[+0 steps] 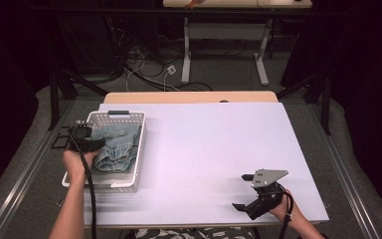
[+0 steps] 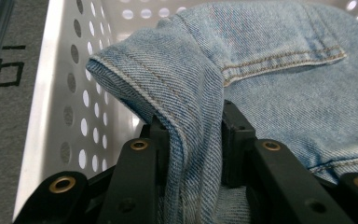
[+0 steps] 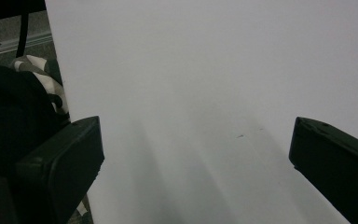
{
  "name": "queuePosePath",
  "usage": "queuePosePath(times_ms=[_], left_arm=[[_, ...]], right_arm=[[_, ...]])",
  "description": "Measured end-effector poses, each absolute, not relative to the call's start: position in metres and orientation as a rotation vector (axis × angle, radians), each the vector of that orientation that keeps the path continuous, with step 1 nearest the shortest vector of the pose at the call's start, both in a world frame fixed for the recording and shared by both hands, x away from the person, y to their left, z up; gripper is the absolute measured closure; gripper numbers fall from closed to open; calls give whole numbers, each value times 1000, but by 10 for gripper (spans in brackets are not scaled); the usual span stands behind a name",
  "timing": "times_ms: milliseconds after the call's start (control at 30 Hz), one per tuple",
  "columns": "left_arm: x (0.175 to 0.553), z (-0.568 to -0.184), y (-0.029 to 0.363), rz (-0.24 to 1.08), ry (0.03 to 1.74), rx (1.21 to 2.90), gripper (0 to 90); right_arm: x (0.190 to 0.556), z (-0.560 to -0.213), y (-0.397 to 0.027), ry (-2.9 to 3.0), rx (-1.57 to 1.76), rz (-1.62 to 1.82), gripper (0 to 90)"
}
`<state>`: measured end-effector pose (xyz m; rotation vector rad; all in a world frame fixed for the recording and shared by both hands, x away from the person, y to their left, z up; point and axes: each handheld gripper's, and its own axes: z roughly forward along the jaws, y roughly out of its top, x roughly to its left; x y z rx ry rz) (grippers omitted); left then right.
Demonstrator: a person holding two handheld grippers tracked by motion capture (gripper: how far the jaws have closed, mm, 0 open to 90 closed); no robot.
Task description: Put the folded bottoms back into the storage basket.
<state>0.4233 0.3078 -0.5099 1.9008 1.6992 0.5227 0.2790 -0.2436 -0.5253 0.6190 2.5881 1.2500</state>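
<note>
The denim garment lay bunched in the white perforated basket at the left side of the white table, filling most of the basket floor, with its bulk running along the basket's long axis, away from the person. The left gripper reached into the basket from its outer left wall, jaws pointing inward across the short axis. In the left gripper view the two black jaws stood clamped on a raised fold of the denim: a hemmed, double-stitched edge rose between them, the pads pressing it from both sides, the fabric pinched narrow where it passed through. The fold stood close against the basket wall, so the held point was at the garment's left edge, and the remainder, including a stitched pocket corner, spread to the far side of the jaws. Judgement: the grip looked secure enough for a lift, and the move ahead turns on the garment hanging from one edge, so that a straight upward pull would have to clear the basket rim before any travel toward the table's open middle. The right gripper rested near the table's front right corner, well apart from the basket, jaws wide open over bare table surface with nothing between them. The left hand was plainly the nearer one.
</note>
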Motion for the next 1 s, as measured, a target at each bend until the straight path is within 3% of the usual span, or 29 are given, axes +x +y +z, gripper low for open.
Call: queuePosePath(times_ms=[433,1000], left_arm=[[424,-512,309,512,1718,1896,660],[414,-494,311,495,1673,1811,222]], right_arm=[[279,-525,-244,2587,618,1249,25],[277,-523,-246,2572,615,1259,26]])
